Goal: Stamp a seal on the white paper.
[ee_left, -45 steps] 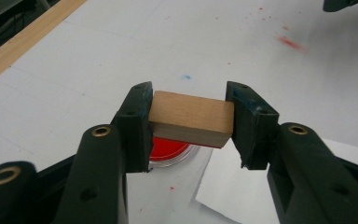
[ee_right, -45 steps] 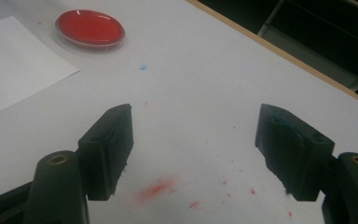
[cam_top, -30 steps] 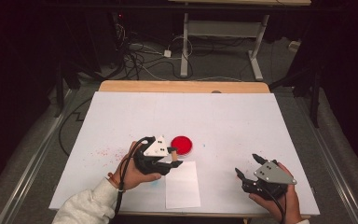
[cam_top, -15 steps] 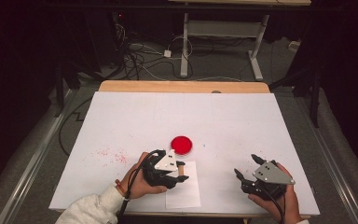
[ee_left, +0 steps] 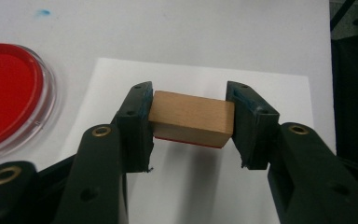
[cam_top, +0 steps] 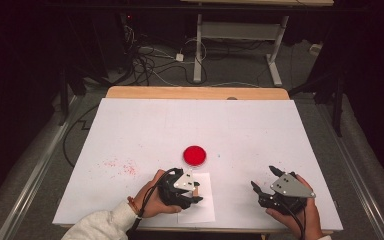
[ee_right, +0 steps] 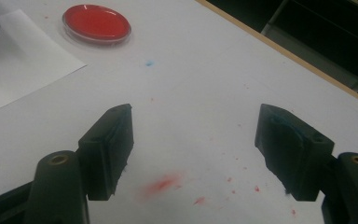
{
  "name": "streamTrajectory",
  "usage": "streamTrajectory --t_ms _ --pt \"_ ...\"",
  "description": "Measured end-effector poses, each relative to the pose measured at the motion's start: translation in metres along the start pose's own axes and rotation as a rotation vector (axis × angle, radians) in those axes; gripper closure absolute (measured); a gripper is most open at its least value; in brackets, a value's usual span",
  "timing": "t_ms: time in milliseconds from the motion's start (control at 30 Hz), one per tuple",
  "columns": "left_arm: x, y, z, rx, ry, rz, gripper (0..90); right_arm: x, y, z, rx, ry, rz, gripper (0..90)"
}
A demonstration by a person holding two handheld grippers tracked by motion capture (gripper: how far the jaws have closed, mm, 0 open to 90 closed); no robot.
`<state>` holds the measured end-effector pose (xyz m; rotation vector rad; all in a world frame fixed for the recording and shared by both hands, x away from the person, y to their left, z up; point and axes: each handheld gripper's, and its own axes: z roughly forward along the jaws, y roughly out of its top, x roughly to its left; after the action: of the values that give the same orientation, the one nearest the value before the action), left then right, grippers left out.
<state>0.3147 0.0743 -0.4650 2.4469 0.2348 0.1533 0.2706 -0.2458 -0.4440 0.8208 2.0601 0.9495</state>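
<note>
Wooden stamp (ee_left: pixel 191 118) clamped between left gripper (ee_left: pixel 189 122) jaws, above paper (ee_left: pixel 200 177)

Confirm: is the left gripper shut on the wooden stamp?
Shut on it. The left gripper has both jaws pressed against the ends of the wooden stamp, above the paper sheet.

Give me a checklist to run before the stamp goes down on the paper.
1. Wooden stamp clamped between the left hand-held gripper jaws: ok.
2. Stamp over the white paper sheet, not the bare table: ok.
3. Red on the stamp's underside, so it looks inked: ok along the visible edge; the full face, cannot tell.
4. Stamp face level with the paper: cannot tell; it looks slightly tilted.
5. Red ink pad out of the way of the paper: ok.
6. Right hand-held gripper open and off the sheet, so nothing steadies the paper: not ok.
</note>
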Motion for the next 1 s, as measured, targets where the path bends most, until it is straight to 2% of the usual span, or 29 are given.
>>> streamTrajectory --t_ms 133,233,333,533,733,1000 --pt "0.000 -0.004 0.009 0.051 -0.008 0.004 52.1 0.000 0.000 0.000 0.001 -0.002 -0.001 28.8" --pt "0.004 -0.008 0.010 0.024 -0.036 -0.031 52.1 0.000 0.000 0.000 0.002 -0.001 -0.002 28.8" --pt "0.003 -0.010 0.010 0.018 -0.031 -0.023 52.2 -0.001 0.000 0.000 0.003 -0.003 -0.003 28.7" --pt "0.006 -0.012 0.011 0.006 -0.054 -0.042 52.2 0.000 0.000 0.000 0.003 -0.002 -0.002 28.7" --pt "0.007 -0.012 0.011 0.015 -0.057 -0.039 52.2 0.000 0.000 0.000 0.004 -0.002 -0.001 28.7" --pt "0.007 -0.014 0.011 -0.003 -0.064 -0.048 52.2 0.000 0.000 -0.001 -0.006 -0.005 -0.002 28.9"
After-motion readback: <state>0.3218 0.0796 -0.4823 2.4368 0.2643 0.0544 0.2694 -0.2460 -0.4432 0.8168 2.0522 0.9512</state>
